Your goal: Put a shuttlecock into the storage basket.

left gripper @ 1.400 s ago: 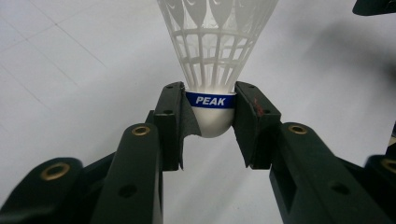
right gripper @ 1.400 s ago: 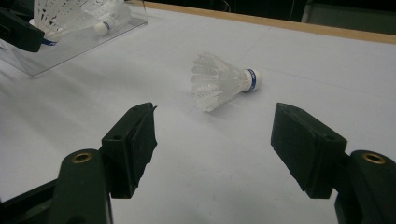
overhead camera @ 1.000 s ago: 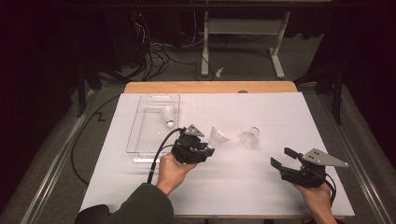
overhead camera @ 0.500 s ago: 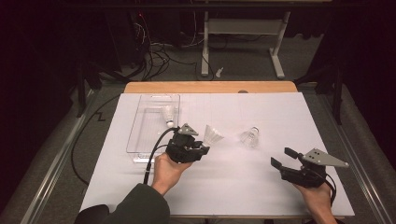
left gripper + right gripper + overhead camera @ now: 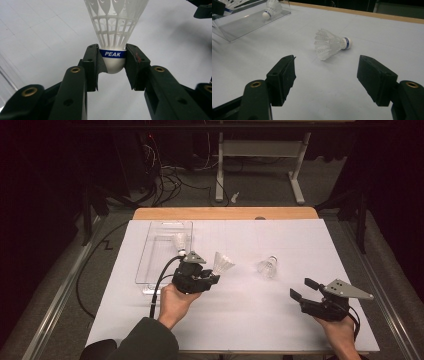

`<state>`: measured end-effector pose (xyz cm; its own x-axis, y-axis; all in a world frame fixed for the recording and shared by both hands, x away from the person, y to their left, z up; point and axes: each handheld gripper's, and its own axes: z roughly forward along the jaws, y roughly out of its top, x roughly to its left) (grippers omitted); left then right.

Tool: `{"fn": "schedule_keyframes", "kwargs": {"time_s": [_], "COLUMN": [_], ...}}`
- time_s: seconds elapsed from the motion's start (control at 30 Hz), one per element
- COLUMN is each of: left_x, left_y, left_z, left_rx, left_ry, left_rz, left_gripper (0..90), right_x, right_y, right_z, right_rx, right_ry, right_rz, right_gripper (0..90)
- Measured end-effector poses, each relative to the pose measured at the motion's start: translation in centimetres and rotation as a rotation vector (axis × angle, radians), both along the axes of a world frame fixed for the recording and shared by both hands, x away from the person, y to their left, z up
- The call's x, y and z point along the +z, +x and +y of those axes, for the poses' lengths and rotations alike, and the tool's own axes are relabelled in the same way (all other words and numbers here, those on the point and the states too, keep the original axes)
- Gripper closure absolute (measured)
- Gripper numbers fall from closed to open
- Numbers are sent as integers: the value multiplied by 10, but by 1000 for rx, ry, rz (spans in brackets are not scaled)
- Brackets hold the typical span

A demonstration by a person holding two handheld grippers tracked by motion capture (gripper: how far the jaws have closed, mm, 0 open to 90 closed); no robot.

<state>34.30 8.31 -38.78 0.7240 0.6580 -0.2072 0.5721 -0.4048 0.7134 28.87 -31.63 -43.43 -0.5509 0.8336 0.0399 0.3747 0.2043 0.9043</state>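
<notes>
The shuttlecock (image 5: 113, 37) is clamped by its cork in the left gripper (image 5: 209, 279), just right of the clear tray (image 5: 150, 251). It should be carried over the tray rim, kept level, and released low. The right gripper (image 5: 301, 289) is held wide open and empty, well right of the tray. Three shuttlecocks are counted: one gripped, one in the tray (image 5: 180, 240), one on the worktop (image 5: 268, 266).

white shuttlecock (image 5: 113, 30) with blue band lettered white, black tongs (image 5: 112, 63), clear tray (image 5: 150, 255), white table sheet (image 5: 280, 315)
</notes>
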Motion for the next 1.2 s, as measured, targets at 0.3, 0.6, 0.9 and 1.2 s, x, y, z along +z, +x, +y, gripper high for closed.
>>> {"fn": "schedule_keyframes", "kwargs": {"time_s": [0.3,0.6,0.9,1.2], "left_x": [2,5,6,7], "left_y": [-1,-1,-2,-2], "left_z": [10,21,29,38], "left_rx": [27,51,71,89], "left_ry": [-9,-14,-21,-31], "left_rz": [-11,-18,-26,-33], "left_gripper": [651,652,652,652], "right_x": [0,0,0,0], "right_y": [0,0,0,0], "right_z": [0,0,0,0], "right_rx": [1,1,0,2], "right_ry": [0,-1,-1,-2], "right_rz": [-1,0,-1,0], "right_gripper": [311,311,311,311]}}
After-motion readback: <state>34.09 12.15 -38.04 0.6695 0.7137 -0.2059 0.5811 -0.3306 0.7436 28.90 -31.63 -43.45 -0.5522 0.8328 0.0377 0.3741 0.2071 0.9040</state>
